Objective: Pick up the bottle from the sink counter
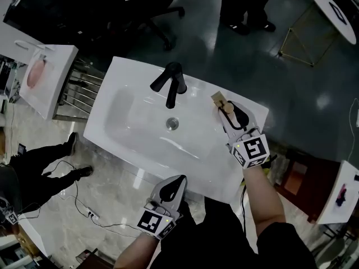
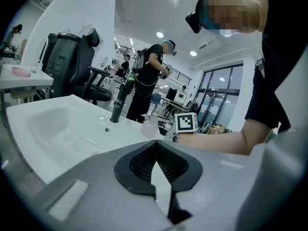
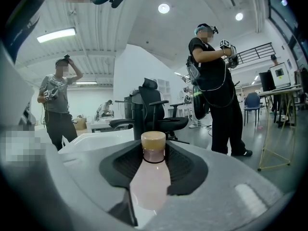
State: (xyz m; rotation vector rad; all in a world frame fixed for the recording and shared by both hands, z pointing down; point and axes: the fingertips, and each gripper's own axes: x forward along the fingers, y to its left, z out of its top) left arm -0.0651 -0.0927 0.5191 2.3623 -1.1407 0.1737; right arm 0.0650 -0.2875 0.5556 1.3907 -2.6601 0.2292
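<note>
My left gripper (image 1: 173,186) and right gripper (image 1: 229,112) are pale grey shells with ribbed black pads. The left cube (image 1: 152,221) and right cube (image 1: 251,150) are white with black square markers. My black top (image 1: 224,237) looks short-sleeved, I think.

Pink, tan-capped bottle (image 3: 150,177) between jaws

Mostly hidden: bottle (image 1: 222,102) at the sink (image 1: 129,77) right rim.
The right gripper (image 1: 231,112) covers its body; only the cap end shows.
</note>
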